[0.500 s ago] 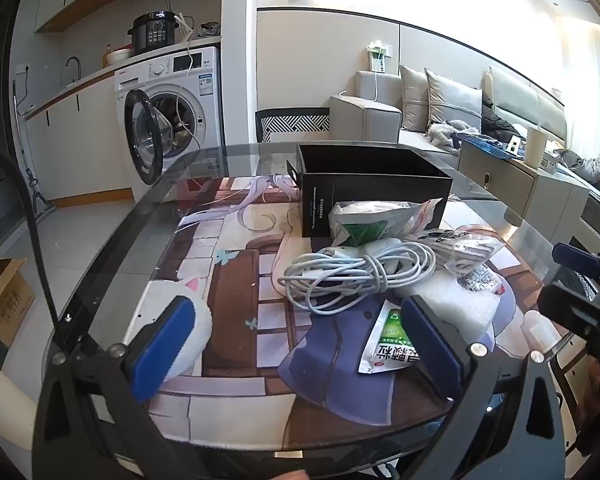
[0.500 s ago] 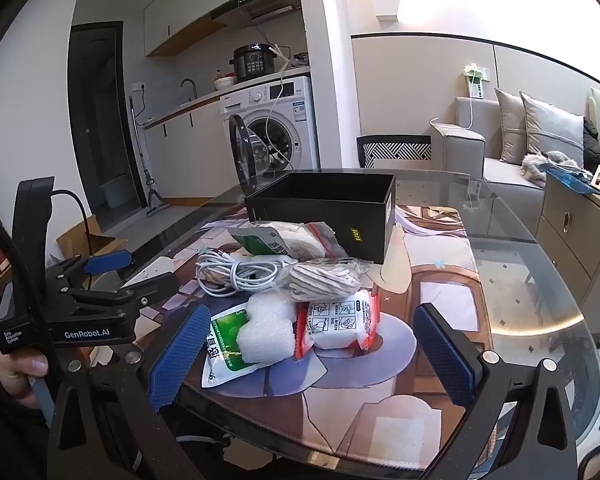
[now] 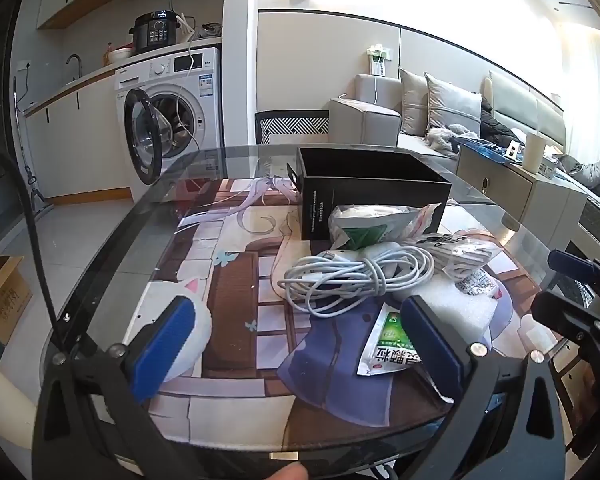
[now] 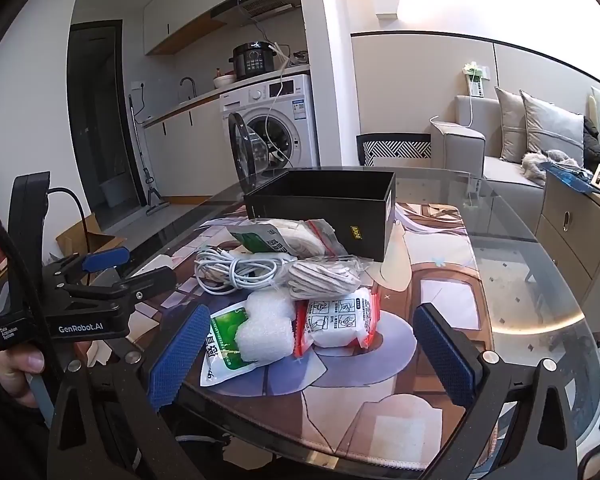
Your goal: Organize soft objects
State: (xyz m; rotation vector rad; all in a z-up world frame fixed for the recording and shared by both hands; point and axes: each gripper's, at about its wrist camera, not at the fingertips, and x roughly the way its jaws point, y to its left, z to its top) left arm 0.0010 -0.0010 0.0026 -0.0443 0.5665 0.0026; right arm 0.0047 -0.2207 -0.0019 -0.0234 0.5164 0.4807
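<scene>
A pile of soft items lies on the glass table in front of an open black box (image 3: 374,188) (image 4: 328,200). It holds a coiled white cable (image 3: 352,278) (image 4: 236,270), white foam (image 3: 456,306) (image 4: 266,330), a green-and-white packet (image 3: 388,338) (image 4: 224,340), a red-edged packet (image 4: 340,320), a bagged cord bundle (image 4: 320,276) and a green-labelled bag (image 3: 364,226) (image 4: 284,238). My left gripper (image 3: 300,344) is open and empty just before the pile. My right gripper (image 4: 312,354) is open and empty, its fingers either side of the foam and red-edged packet.
A patterned mat (image 3: 228,280) covers the round glass table (image 4: 540,300). A washing machine (image 3: 172,112) with its door open stands behind, a sofa (image 3: 440,120) to the right, a cardboard box (image 3: 0,296) on the floor at left.
</scene>
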